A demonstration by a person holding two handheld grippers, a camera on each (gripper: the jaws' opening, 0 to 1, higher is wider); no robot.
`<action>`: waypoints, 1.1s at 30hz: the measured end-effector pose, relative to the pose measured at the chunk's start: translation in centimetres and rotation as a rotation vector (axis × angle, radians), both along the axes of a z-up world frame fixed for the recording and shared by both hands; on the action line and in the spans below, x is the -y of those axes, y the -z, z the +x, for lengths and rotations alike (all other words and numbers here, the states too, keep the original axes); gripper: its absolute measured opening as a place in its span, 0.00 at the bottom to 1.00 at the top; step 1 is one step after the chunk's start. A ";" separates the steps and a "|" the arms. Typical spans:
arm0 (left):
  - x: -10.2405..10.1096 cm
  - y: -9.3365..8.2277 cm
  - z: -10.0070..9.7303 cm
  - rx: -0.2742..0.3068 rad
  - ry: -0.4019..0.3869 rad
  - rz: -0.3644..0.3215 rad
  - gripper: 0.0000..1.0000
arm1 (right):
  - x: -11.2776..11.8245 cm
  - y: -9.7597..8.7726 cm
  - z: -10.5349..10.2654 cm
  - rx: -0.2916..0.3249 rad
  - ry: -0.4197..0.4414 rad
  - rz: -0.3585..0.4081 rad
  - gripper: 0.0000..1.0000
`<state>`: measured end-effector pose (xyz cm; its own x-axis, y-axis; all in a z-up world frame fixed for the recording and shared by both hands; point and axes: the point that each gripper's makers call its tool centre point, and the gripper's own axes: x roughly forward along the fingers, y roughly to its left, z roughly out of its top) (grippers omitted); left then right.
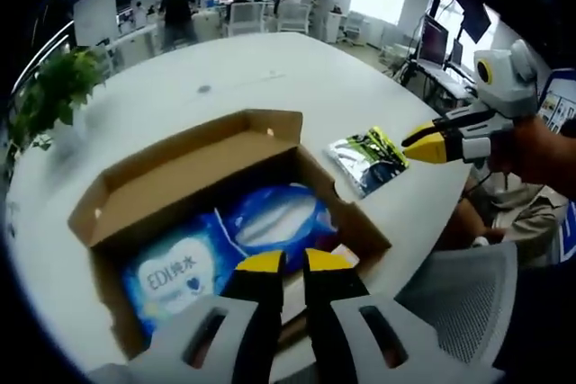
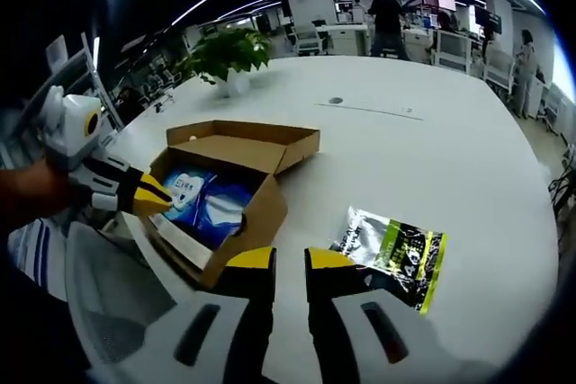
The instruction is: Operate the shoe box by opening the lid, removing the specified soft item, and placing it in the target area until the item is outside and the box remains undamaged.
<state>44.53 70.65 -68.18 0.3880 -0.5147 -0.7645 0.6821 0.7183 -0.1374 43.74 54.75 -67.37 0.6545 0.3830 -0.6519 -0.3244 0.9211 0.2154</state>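
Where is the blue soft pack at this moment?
The blue soft pack lies inside the open shoe box on the white table, just beyond the left hand-held gripper.

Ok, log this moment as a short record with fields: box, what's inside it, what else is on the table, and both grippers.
box: cardboard shoe box on white table, lid open
contents: blue soft pack lying inside
beside box: silver, black and yellow-green pouch flat on table, apart from box
left gripper: over box's near edge, above blue pack, jaws slightly apart, holding nothing
right gripper: above table between box and pouch, jaws slightly apart, empty
background: potted plant on table
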 end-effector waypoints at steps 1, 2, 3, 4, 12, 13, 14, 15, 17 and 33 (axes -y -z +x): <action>-0.4 0.0 0.0 -0.003 -0.007 0.000 0.05 | -0.4 0.0 0.1 0.001 -0.007 -0.002 0.11; -0.7 0.0 0.0 -0.003 -0.012 0.001 0.05 | -0.6 -0.1 0.1 0.000 -0.009 -0.001 0.11; -1.1 0.0 0.1 -0.001 -0.018 0.000 0.05 | -1.0 -0.1 0.2 0.001 -0.016 -0.002 0.11; -1.4 0.1 0.2 -0.004 -0.024 -0.001 0.05 | -1.3 -0.2 0.3 0.002 -0.020 -0.004 0.11; -3.4 0.0 0.6 -0.001 -0.062 -0.011 0.05 | -3.3 -0.2 0.6 0.001 -0.048 -0.008 0.11; -3.6 0.0 0.6 0.000 -0.065 -0.011 0.05 | -3.4 -0.2 0.6 0.000 -0.050 -0.008 0.11; -3.9 0.0 0.6 0.000 -0.069 -0.013 0.05 | -3.7 -0.2 0.7 0.001 -0.055 -0.009 0.11; -4.1 0.1 0.6 -0.002 -0.072 -0.014 0.05 | -3.9 -0.2 0.7 0.000 -0.058 -0.009 0.11; -4.5 0.1 0.7 -0.001 -0.078 -0.015 0.05 | -4.4 -0.2 0.8 0.000 -0.062 -0.010 0.11; -6.7 0.0 1.5 0.001 -0.126 -0.036 0.05 | -7.1 -0.3 1.5 -0.009 -0.106 -0.018 0.10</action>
<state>46.02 77.35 -68.22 0.4520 -0.4886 -0.7463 0.5870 0.7929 -0.1637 45.20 61.90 -67.11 0.6053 0.4377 -0.6649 -0.4184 0.8855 0.2020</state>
